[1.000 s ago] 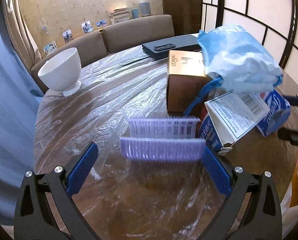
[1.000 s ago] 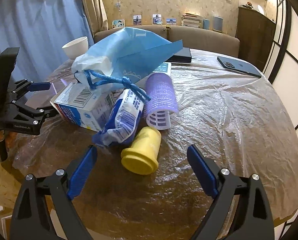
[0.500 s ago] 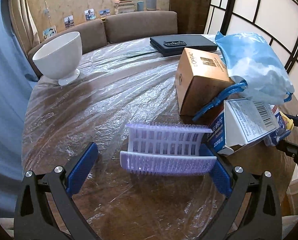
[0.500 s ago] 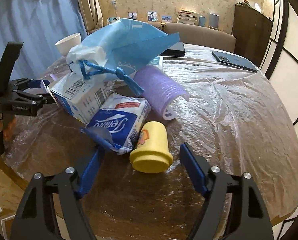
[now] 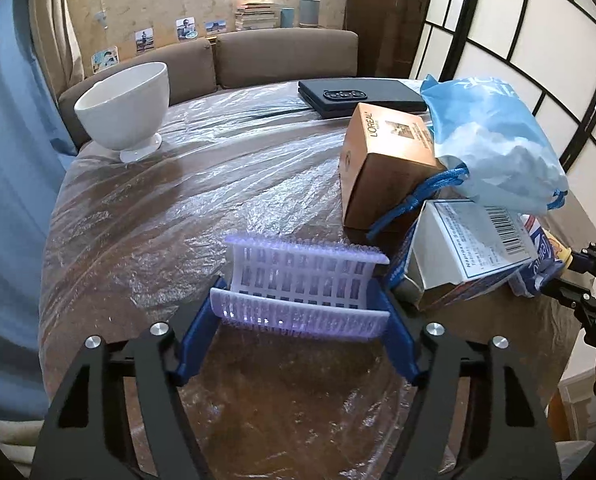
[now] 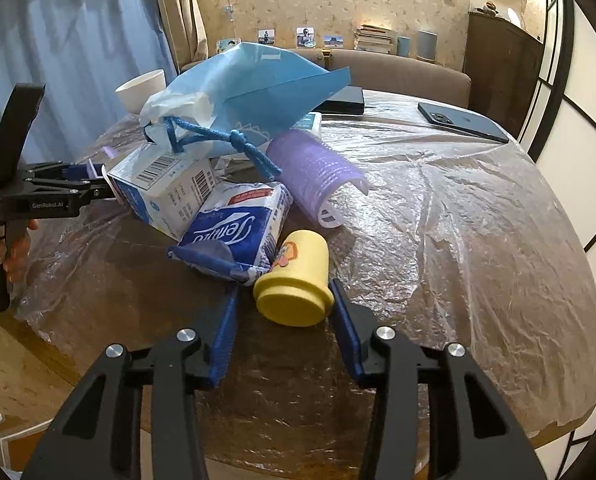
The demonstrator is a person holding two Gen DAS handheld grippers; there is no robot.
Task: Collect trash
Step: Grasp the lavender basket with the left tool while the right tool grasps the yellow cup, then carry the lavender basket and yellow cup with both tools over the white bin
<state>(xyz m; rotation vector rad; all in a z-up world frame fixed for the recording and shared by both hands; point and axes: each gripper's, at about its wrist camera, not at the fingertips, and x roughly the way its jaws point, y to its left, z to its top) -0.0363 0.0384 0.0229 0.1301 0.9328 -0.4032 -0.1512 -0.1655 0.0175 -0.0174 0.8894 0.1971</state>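
My left gripper (image 5: 300, 320) is shut on a purple hair roller (image 5: 304, 292), its blue pads pressing both ends, low over the plastic-covered round table (image 5: 177, 208). My right gripper (image 6: 283, 312) has closed around a yellow cup (image 6: 295, 280) lying on its side; both pads touch it. A blue tissue pack (image 6: 237, 236), a white and blue carton (image 6: 161, 192), a second purple roller (image 6: 318, 172) and a blue drawstring bag (image 6: 253, 92) lie in a pile beyond it. A brown L'Oreal box (image 5: 386, 160) stands beside the bag.
A white bowl (image 5: 125, 108) stands at the far left of the table. A black case (image 5: 358, 96) and a dark phone (image 6: 462, 122) lie at the far side. A sofa (image 5: 281, 56) and a paper screen (image 5: 538, 60) stand behind.
Both grippers have closed: the left onto the purple roller, the right onto the yellow cup. The right gripper moved forward towards the pile.
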